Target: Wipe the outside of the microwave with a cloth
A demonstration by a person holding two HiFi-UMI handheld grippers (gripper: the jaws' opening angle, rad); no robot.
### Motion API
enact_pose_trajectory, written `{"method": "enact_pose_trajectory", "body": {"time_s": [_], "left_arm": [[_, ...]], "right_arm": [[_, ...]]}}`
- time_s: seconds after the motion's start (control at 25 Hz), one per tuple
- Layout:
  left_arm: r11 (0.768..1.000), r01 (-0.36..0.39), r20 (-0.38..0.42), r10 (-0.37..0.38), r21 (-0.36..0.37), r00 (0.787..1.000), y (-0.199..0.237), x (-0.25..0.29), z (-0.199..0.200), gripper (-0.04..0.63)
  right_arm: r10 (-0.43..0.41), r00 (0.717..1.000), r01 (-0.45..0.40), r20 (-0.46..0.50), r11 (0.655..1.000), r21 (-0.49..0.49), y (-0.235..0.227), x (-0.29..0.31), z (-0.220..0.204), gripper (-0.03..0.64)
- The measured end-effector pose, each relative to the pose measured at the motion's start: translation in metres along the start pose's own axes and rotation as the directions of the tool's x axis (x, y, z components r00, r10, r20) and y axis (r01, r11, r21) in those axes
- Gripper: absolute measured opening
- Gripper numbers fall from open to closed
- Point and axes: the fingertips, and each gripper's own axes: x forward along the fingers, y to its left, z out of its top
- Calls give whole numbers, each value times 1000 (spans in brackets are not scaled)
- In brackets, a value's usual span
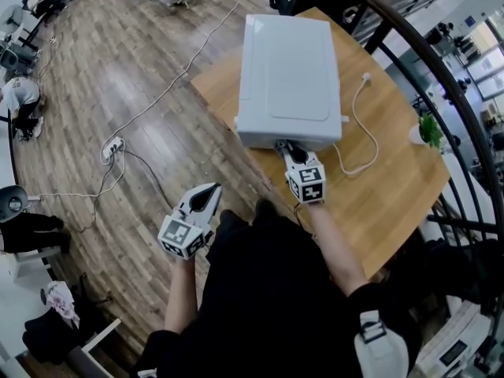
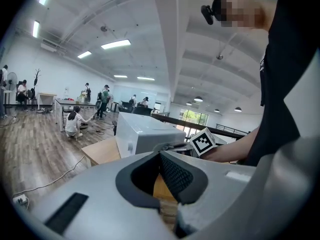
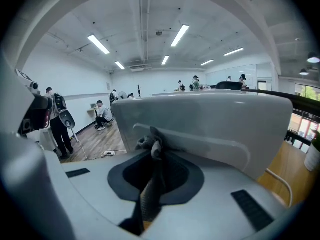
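**Head view.**
- Boxy white microwave (image 1: 290,69): stands on the pale wooden tabletop (image 1: 394,187), close to the edge nearest the person. A white power cord (image 1: 358,124) trails at its right.
- Judged heavy, rigid and smooth-skinned, so it is likely to stay put under wiping pressure and needs no grip.
- Right tongs (image 1: 293,152): tips at the lower edge of the microwave's near face.
- Left tongs (image 1: 206,199): held off the tabletop over the plank floor (image 1: 118,93), well apart from the microwave.

**Left gripper view.**
- Left tongs: pads a narrow way apart with nothing between them. Tabletop wood shows through the gap.
- The microwave stands beyond, untouched by these tongs.

**Right gripper view.**
- Small grey cloth (image 3: 150,145): a thin strip runs down between the pads, and a bunched tuft pokes out past the tips.
- Right tongs: clamped together on this strip, with the tuft pressed against the microwave's near face.
- Cloth judged light, limp and thin. It is best taken at a gathered fold, as here. So little of it sticks out that a hard drag could pull it from the pads.
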Motion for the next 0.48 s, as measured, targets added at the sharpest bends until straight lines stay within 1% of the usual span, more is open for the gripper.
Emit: {"method": "enact_pose_trajectory", "body": {"time_s": [0.16,0.32,0.48], "left_arm": [[1000,-20,3,20,-10,1000,1,-7,-6,0],[999,-39,7,39,-10,999,2,-11,-10,0],[998,-57,10,57,-25,998,2,-12,-12,0]], "right_arm": [[38,999,-38,-1,999,3,13,7,2,32],[71,997,-71,3,995,64,23,17,-1,32],[83,996,-84,7,993,83,30,24,-3,32]]}}
